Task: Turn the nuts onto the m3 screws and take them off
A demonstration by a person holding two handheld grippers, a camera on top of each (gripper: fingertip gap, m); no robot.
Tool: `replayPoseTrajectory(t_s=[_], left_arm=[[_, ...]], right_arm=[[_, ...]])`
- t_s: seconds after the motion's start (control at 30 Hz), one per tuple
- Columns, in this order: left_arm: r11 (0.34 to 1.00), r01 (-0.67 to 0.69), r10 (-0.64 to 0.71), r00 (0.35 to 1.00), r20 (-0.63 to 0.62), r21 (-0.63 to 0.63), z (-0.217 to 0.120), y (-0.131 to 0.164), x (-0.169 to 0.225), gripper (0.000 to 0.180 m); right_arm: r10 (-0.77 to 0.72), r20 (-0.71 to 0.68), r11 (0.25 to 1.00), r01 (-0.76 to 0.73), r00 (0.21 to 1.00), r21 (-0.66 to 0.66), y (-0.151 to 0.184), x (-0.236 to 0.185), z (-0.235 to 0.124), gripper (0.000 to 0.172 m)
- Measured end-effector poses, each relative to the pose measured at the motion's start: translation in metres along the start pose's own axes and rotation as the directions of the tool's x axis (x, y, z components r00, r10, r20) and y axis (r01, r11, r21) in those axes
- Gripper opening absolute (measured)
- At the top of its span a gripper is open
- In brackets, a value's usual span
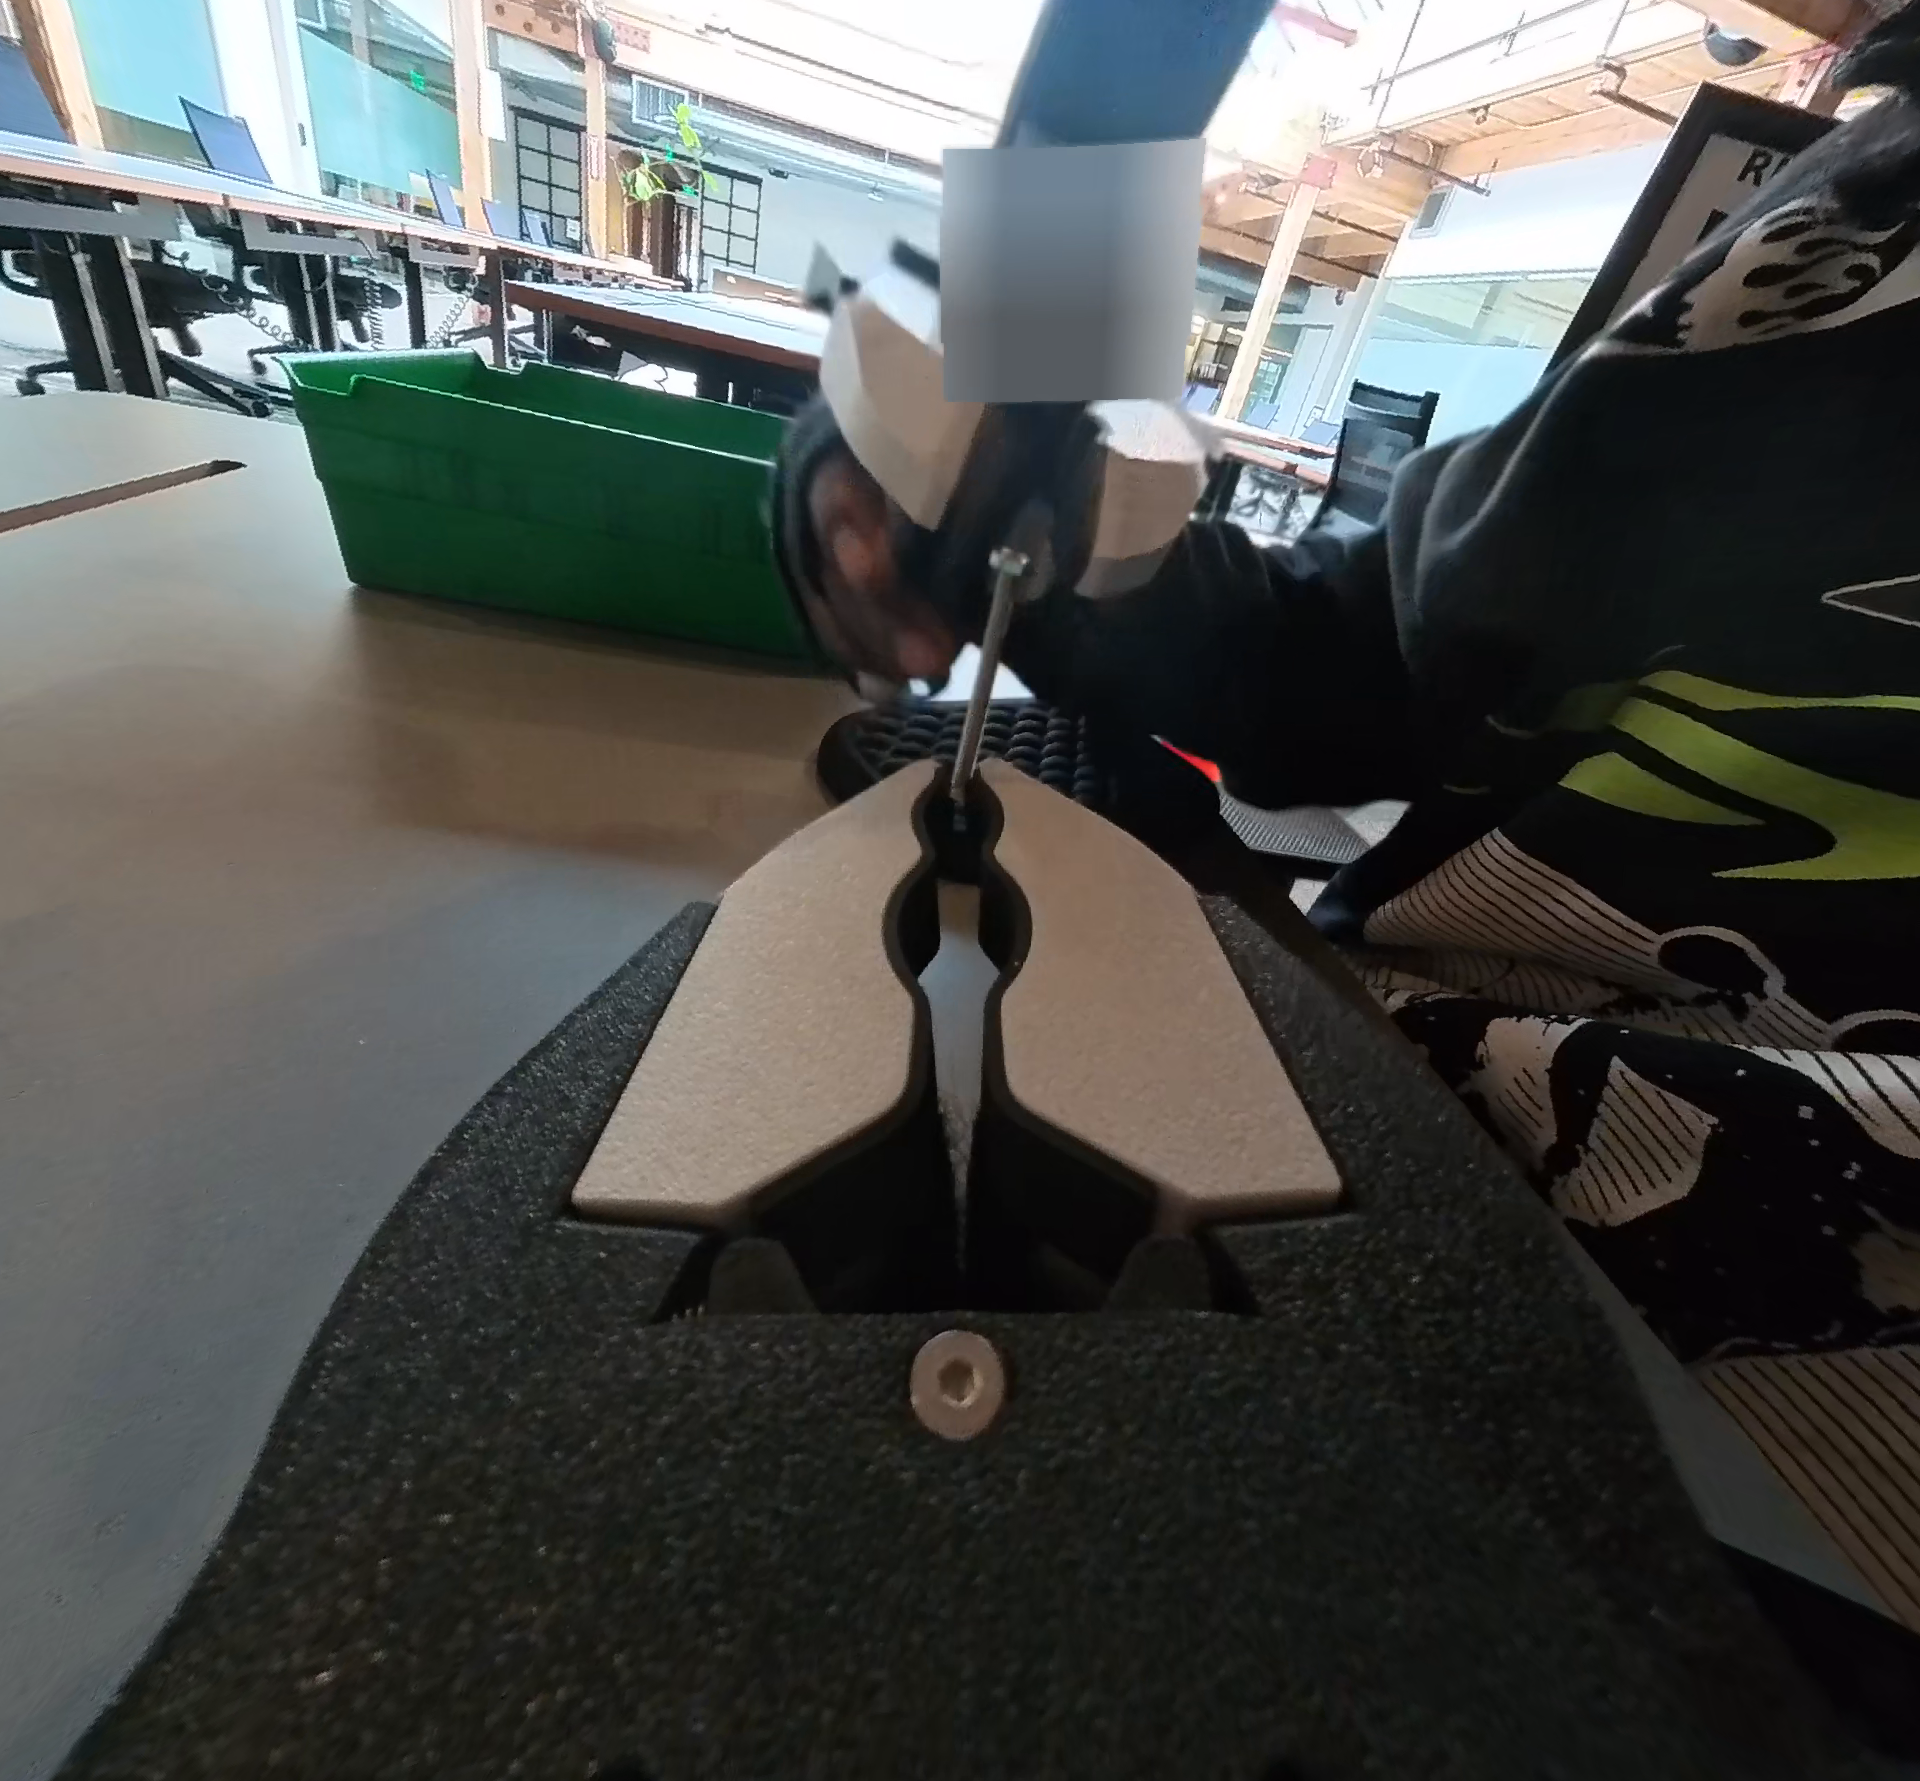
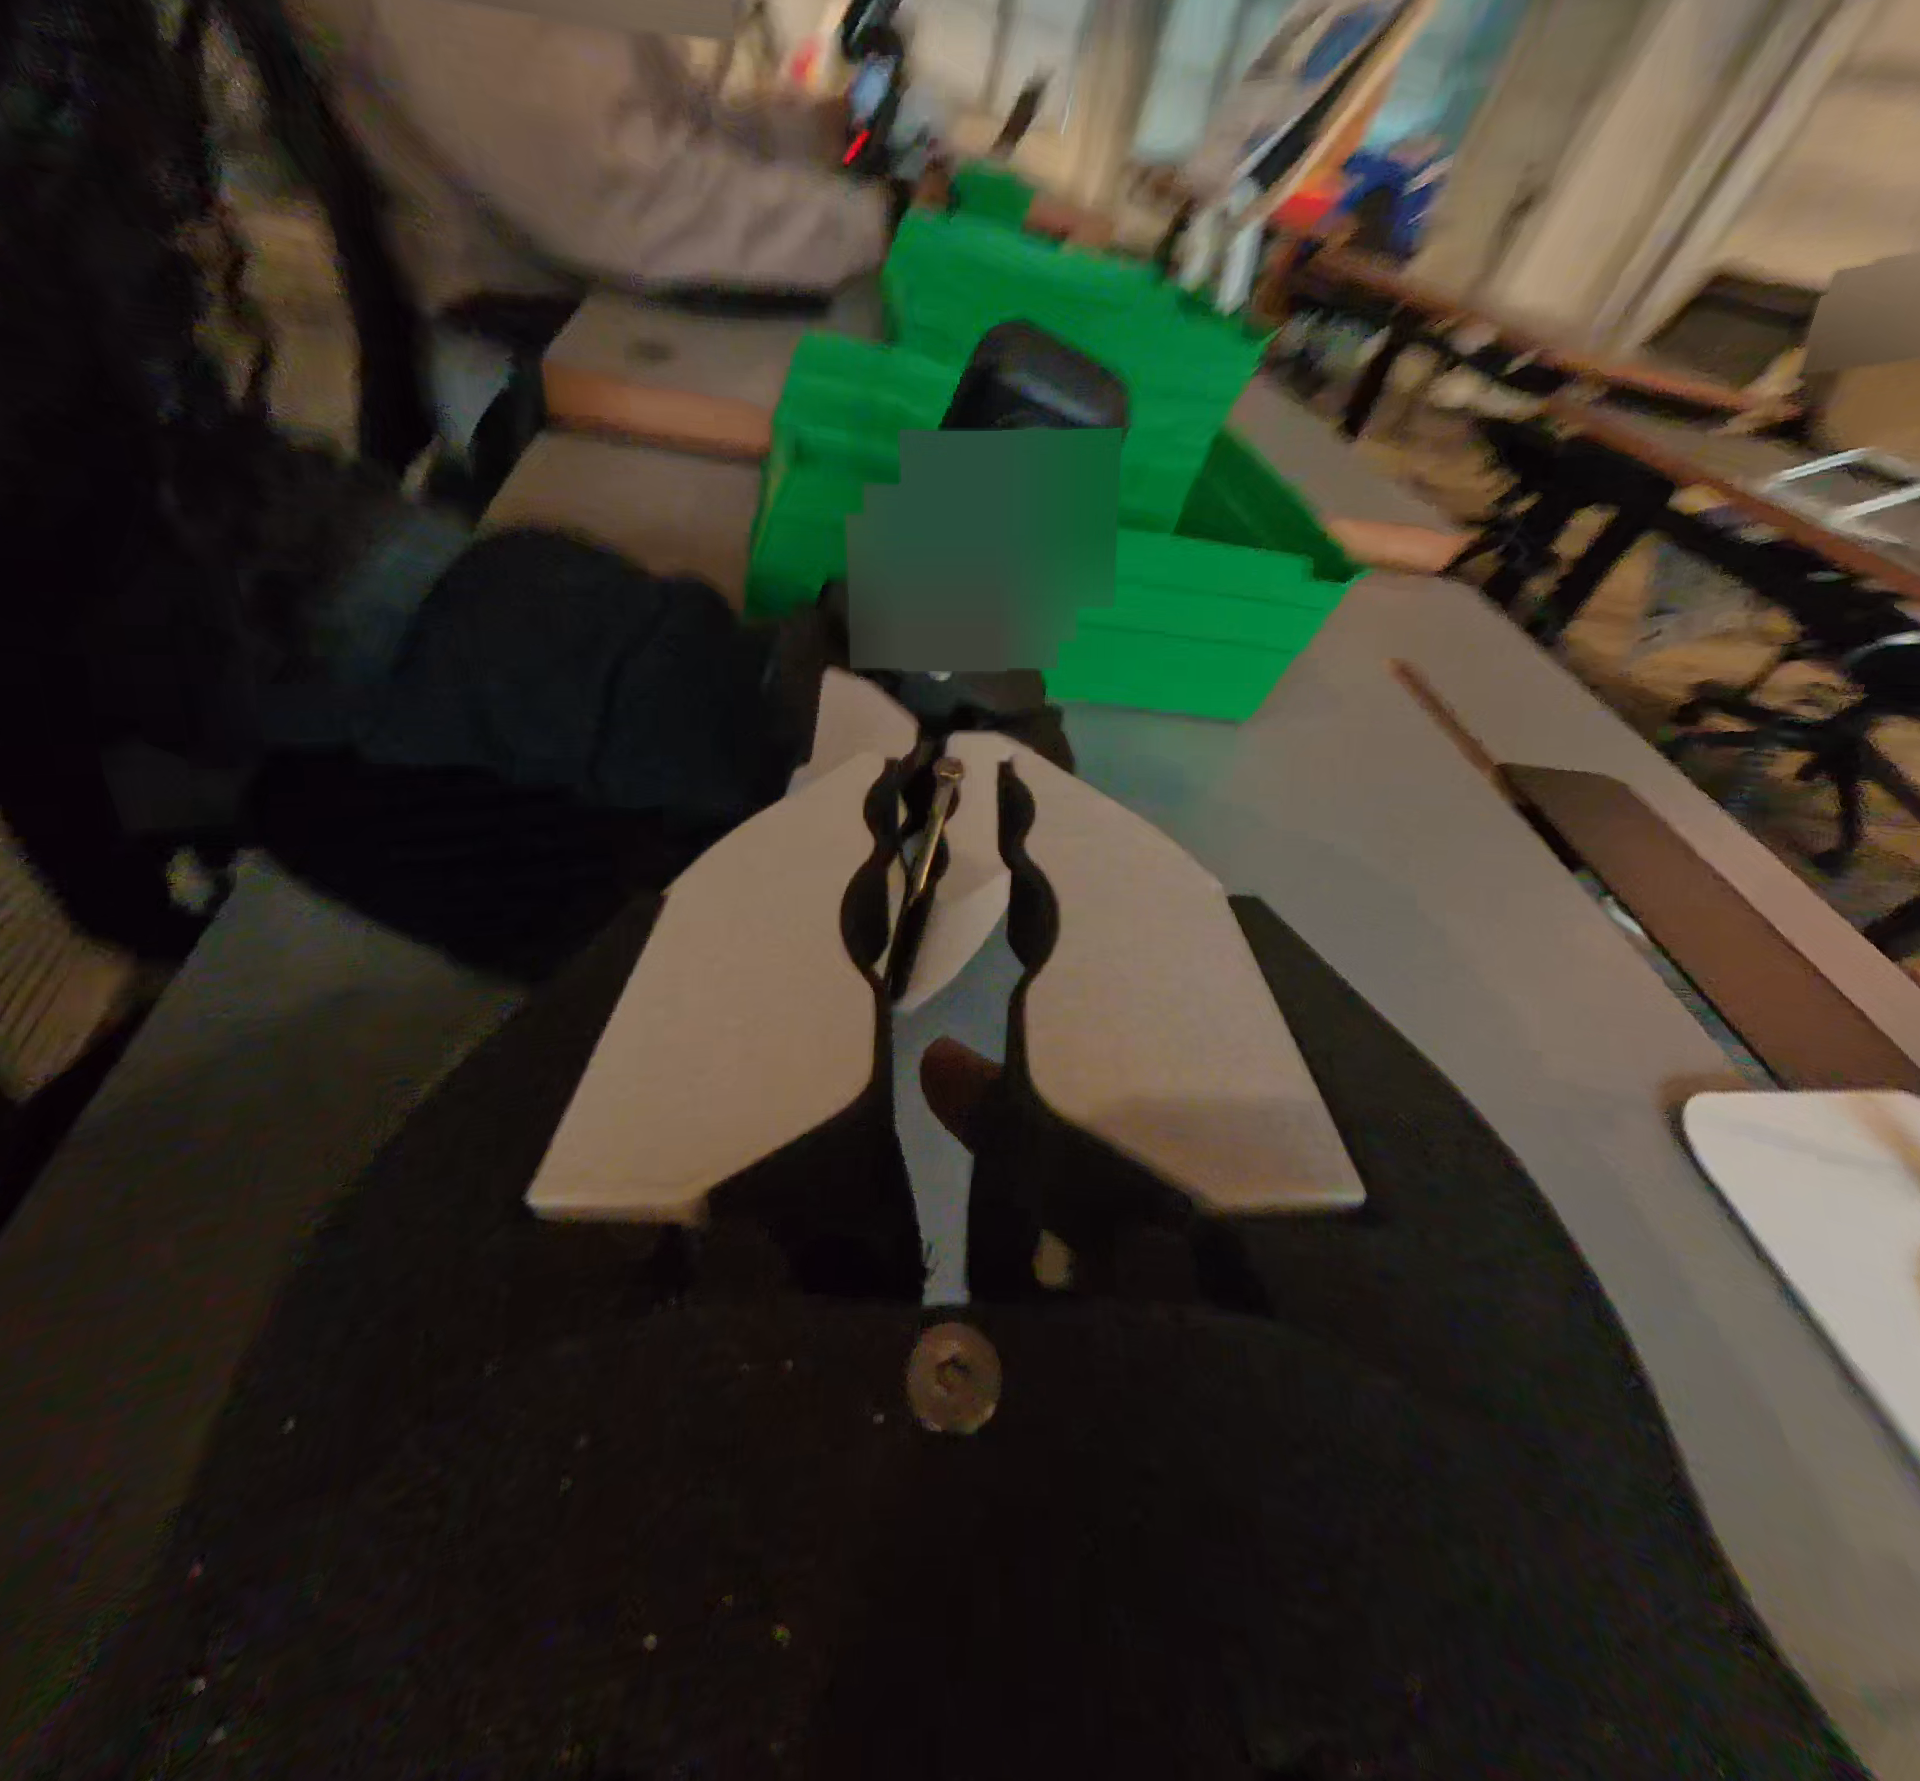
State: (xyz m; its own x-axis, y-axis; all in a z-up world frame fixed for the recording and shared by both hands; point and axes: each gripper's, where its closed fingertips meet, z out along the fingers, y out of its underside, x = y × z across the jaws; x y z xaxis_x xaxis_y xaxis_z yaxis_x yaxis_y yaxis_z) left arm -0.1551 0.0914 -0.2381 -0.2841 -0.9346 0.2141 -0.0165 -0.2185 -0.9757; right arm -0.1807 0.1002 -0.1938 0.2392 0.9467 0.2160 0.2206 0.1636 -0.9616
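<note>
Left wrist view shows left gripper (image 1: pixel 961 812) jaws clamped on the long screw (image 1: pixel 985 682); right gripper (image 2: pixel 940 781) jaws apart around its top (nut too blurry), so turning seems unfinished.

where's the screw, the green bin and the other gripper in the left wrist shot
screw (image 1: pixel 985 682), left wrist view, mid shaft
green bin (image 1: pixel 540 495), left wrist view, front wall
right gripper (image 1: pixel 1023 526), left wrist view, between its fingertips

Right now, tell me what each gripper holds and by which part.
Left gripper clamps the long screw at its lower end. Right gripper stands open around the screw's top, gripping nothing.
</note>
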Motion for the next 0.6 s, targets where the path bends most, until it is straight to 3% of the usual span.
replayPoseTrajectory(t_s=[0.03,0.1,0.2,0.3,0.4,0.6], left_arm=[[1.000,0.000,0.000,1.000,0.000,-0.009,0.001,0.001,0.000,0.001],[1.000,0.001,-0.001,1.000,-0.010,-0.026,0.002,0.003,0.001,0.001],[0.999,0.009,-0.010,1.000,-0.024,-0.042,0.003,0.005,0.002,0.001],[0.999,0.019,-0.020,0.999,-0.031,-0.041,0.002,0.005,0.002,0.000],[0.999,0.032,-0.034,0.999,-0.038,-0.035,0.001,0.004,0.002,0.000],[0.999,0.042,-0.043,0.998,-0.044,-0.028,0.001,0.003,0.002,0.000]], right_arm=[[-0.052,0.074,0.994,0.059,0.996,-0.093,0.000,-0.002,-0.003,0.020],[-0.188,0.237,0.930,0.251,0.953,-0.270,-0.006,-0.003,-0.012,0.019],[-0.281,0.495,0.766,0.503,0.822,-0.400,-0.023,-0.006,-0.015,0.022],[-0.281,0.724,0.548,0.725,0.630,-0.418,-0.015,-0.011,-0.015,0.022],[-0.277,0.840,0.366,0.859,0.467,-0.357,-0.004,-0.005,-0.010,0.024],[-0.209,0.908,0.297,0.908,0.363,-0.295,0.008,-0.002,-0.005,0.017]])
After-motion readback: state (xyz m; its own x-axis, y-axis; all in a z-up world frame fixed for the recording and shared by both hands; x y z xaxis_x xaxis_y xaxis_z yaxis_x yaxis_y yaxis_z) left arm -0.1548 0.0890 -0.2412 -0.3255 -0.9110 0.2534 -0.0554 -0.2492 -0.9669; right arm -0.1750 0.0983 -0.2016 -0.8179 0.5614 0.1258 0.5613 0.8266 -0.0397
